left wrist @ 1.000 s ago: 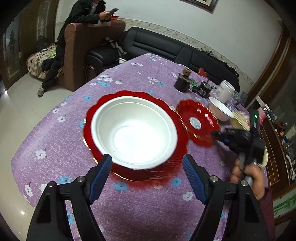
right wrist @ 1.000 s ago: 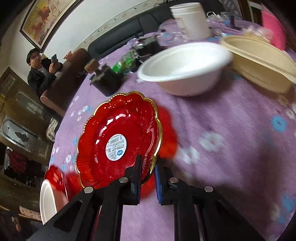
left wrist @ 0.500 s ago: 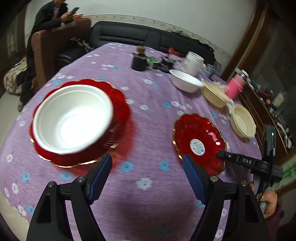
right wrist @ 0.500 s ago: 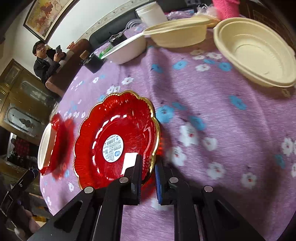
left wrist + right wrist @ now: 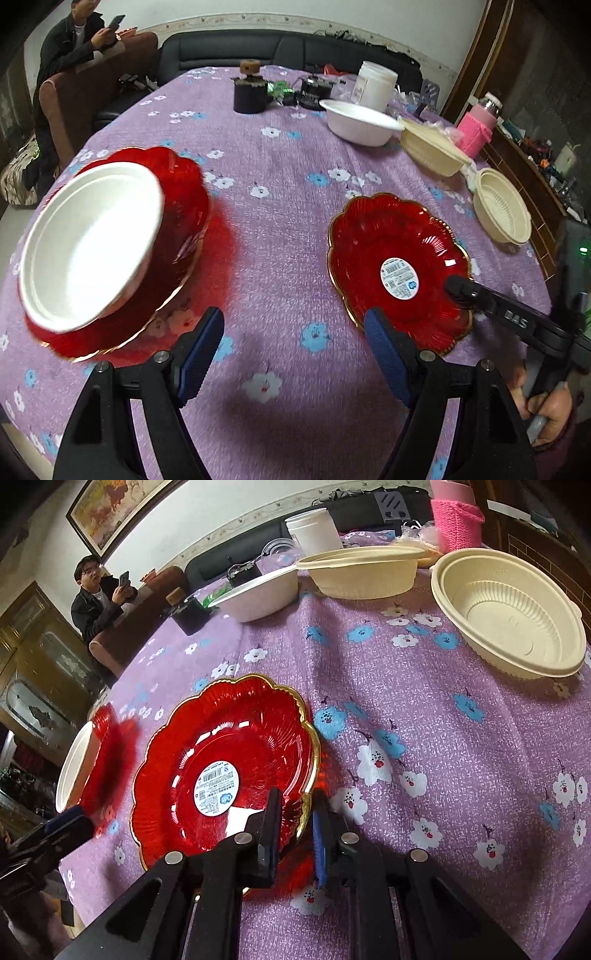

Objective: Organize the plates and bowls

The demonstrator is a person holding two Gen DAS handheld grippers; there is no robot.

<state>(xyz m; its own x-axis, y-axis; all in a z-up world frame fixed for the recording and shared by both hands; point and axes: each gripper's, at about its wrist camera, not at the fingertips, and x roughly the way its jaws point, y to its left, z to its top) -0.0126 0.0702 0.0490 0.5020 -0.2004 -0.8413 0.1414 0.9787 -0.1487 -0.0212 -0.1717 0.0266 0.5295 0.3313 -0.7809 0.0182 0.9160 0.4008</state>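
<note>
Open cloth mid-table, dishes crowding both sides

A bare stretch of purple tablecloth runs between the white bowl on its red plate at left and the small red plate at right. The far edge is blocked by a dark jar, a white tub, a second white bowl and two beige bowls, with narrow gaps between them.
</note>
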